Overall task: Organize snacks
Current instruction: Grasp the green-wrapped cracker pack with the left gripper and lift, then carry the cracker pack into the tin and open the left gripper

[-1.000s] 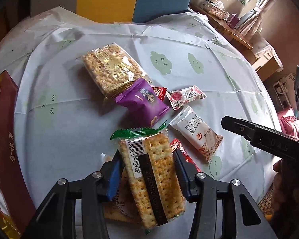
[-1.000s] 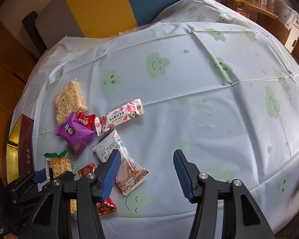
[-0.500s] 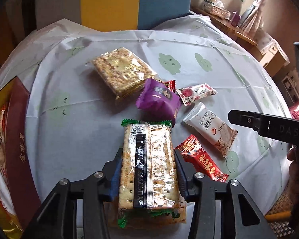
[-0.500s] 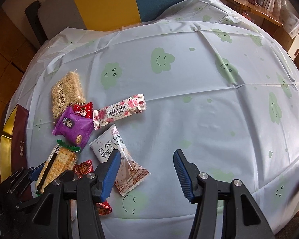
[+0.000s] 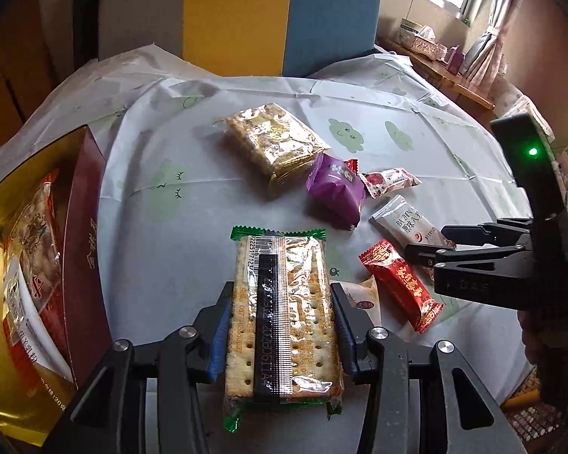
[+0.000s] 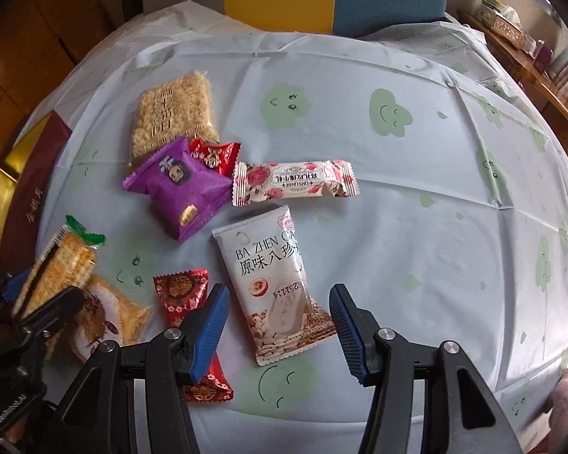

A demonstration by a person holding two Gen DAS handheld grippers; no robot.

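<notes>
At the bottom centre of the left wrist view, the left hand-held gripper (image 5: 282,335) pinches a cracker packet (image 5: 282,314) between its blue pads, lifted above the bench (image 5: 178,242). A red box (image 5: 83,249) stands at the left edge. In the right wrist view, the right hand-held gripper (image 6: 278,325) hangs spread over the lower end of a white snack pouch (image 6: 272,283), pads clear of it. A purple packet (image 6: 180,187) lies in the upper left.

The tablecloth (image 6: 397,196) is pale blue with green smiling clouds. A purple packet (image 6: 178,189) lies beside a pink rose-printed bar (image 6: 295,183); the box (image 5: 83,249) looks maroon and gold.
</notes>
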